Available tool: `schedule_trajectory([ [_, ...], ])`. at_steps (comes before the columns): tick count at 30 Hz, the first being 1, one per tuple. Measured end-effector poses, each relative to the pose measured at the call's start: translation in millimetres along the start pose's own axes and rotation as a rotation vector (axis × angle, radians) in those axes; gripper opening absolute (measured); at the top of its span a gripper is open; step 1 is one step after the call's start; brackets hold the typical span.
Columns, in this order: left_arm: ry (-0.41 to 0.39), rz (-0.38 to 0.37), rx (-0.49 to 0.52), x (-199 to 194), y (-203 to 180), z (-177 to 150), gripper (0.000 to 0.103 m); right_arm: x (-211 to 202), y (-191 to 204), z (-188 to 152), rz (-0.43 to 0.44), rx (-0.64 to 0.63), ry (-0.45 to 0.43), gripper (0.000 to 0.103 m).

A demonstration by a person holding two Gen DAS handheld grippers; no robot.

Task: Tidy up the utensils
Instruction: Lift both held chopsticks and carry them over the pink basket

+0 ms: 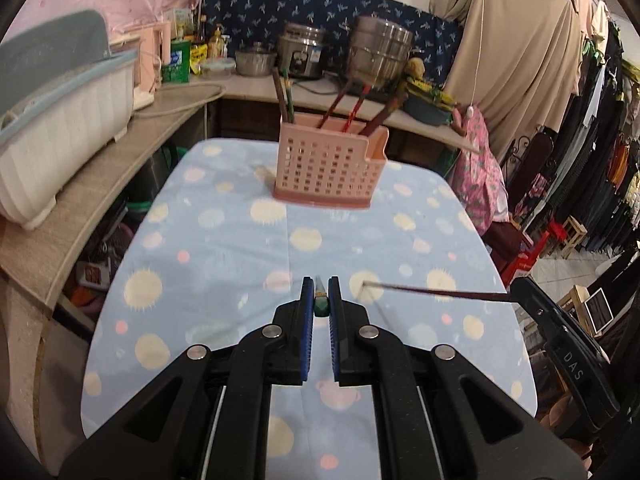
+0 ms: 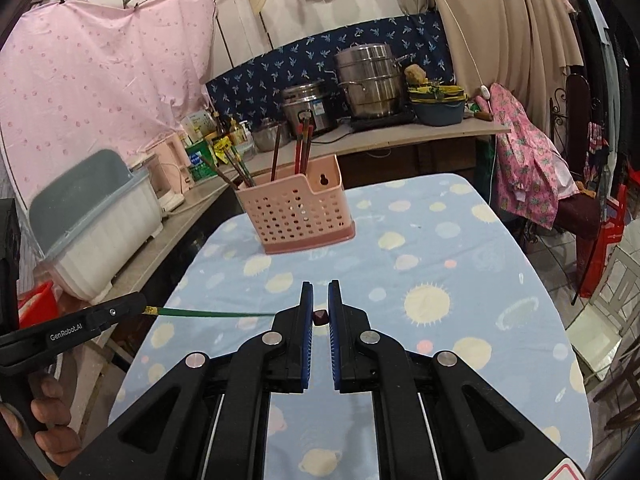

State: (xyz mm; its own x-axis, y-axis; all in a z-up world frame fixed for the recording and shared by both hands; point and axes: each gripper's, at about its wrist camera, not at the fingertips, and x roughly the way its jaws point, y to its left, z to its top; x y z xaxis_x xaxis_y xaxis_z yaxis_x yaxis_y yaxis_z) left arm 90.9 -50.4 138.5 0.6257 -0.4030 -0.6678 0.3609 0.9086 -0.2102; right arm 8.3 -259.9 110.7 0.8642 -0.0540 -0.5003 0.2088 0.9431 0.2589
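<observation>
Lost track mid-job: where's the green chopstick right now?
The green chopstick is clamped in the left gripper, held above the near end of the blue table. In the right wrist view it pokes rightward toward the right gripper, well short of the pink holder.

bare tablecloth (image 2: 420,248) ahead, pink holder (image 2: 296,212) blocking far end, counter (image 1: 92,188) left

Pink sheet (image 2: 100,80) on wall, steel pots (image 2: 366,80) on counter, perhaps clothes racks (image 1: 600,140).

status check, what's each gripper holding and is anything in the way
Left gripper shut on green chopstick. Right gripper shut on dark red chopstick. Pink perforated plastic holder ahead, path unobstructed.
</observation>
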Motion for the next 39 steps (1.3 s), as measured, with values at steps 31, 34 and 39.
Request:
schedule_trajectory([
  [31,-0.187,0.027,-0.007,29,6,157,0.007,61,19,142,0.114,0.021,-0.158,0.007],
  [34,-0.249,0.044,-0.021,24,6,187,0.007,67,25,176,0.144,0.04,-0.203,0.007],
  [39,-0.326,0.055,-0.052,26,7,227,0.007,82,35,224,0.142,0.044,-0.275,0.007],
])
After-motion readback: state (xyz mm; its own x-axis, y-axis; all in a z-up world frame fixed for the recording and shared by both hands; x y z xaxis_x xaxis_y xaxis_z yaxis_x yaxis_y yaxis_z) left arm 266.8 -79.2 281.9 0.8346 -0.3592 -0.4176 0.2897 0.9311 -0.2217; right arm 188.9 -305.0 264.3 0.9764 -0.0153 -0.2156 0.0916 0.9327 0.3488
